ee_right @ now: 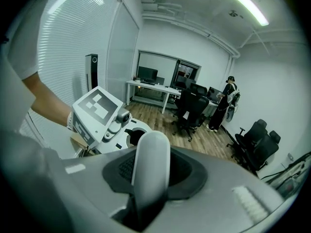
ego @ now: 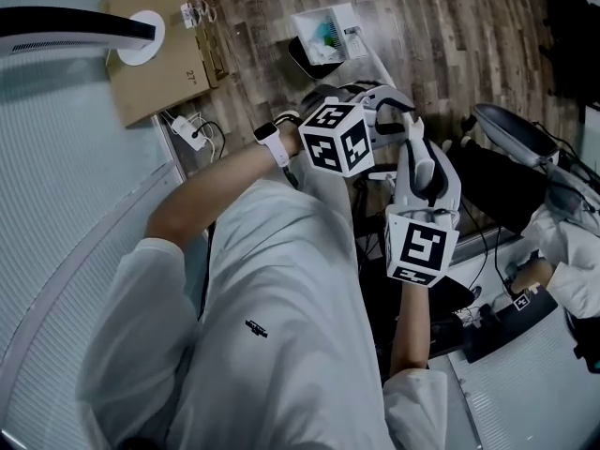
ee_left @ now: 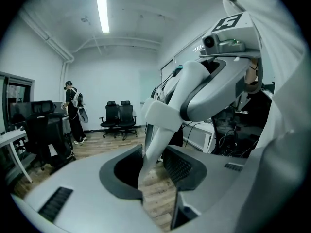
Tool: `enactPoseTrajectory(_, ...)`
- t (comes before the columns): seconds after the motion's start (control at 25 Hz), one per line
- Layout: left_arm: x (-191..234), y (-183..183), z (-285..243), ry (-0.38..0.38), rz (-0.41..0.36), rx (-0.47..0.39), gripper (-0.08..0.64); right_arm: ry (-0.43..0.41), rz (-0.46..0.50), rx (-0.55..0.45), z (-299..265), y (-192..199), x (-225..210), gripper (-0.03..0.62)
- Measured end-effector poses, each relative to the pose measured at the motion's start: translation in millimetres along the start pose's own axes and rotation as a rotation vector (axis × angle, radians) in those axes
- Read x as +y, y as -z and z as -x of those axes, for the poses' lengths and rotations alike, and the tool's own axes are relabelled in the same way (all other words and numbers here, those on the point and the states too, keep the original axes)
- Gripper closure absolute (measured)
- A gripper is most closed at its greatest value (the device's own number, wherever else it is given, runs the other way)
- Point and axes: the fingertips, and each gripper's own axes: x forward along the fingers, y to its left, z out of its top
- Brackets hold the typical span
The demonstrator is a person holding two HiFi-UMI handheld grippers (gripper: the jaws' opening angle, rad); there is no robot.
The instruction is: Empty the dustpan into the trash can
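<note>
While right tongs (ee_right: 153,173) clamp a rounded white handle (ee_right: 151,152), left tongs (ee_left: 153,171) parted around a slim white bar (ee_left: 149,152).

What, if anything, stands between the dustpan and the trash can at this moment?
Nothing visible does. In the head view the white dustpan, with scraps in it, overlaps the dark trash can on the floor, and no object shows between them. The right gripper is clamped on the dustpan's handle.
</note>
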Motion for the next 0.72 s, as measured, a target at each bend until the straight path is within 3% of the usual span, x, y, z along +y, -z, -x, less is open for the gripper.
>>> enactPoseTrajectory(0.28,5,-3,12,-0.033,0.053,-0.049,0.414,-0.037,0.105,-0.053,2,-12,12,0.477)
enactPoseTrajectory(0.52,14,1,25,-0.073,0.058,-0.06,0.411,-0.082,0.287,-0.043,-3,-18,26,0.477)
enactPoseTrajectory(0.72,16,4,33,-0.168,0.106,-0.09,0.411,-0.118,0.377,-0.056,-3,-16,35,0.477)
